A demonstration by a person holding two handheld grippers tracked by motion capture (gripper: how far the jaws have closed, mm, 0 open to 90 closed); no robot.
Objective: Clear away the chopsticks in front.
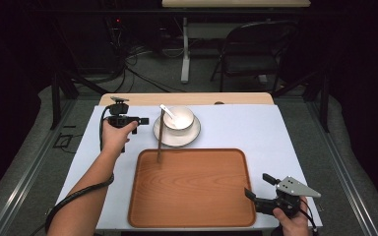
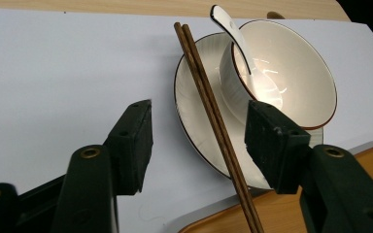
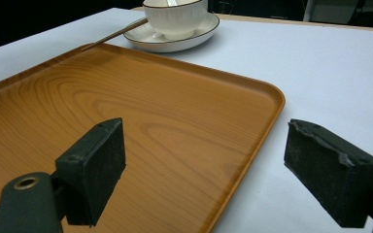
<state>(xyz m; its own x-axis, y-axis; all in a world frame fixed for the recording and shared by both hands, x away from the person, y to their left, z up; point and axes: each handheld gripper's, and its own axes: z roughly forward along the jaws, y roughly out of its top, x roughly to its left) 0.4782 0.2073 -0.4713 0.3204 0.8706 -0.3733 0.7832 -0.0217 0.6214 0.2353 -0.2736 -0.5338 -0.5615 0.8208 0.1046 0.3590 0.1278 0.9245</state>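
The left gripper (image 2: 199, 141) is held just left of the saucer (image 2: 194, 121), its jaws spread around the pair of wooden chopsticks (image 2: 213, 111) without the pads pressing on them. The chopsticks are seen leaning from the saucer's rim down onto the wooden tray (image 1: 192, 189). A bowl (image 2: 291, 73) with a white spoon (image 2: 233, 34) stands on the saucer. The right gripper (image 3: 204, 170) is held near the tray's near right corner, jaws wide apart and nothing gripped between them.

The right tool (image 3: 204, 170) gapes over the wooden tray's (image 3: 184, 126) corner; bowl (image 3: 176, 17), saucer (image 3: 199, 35) and chopsticks (image 3: 116, 34) beyond.
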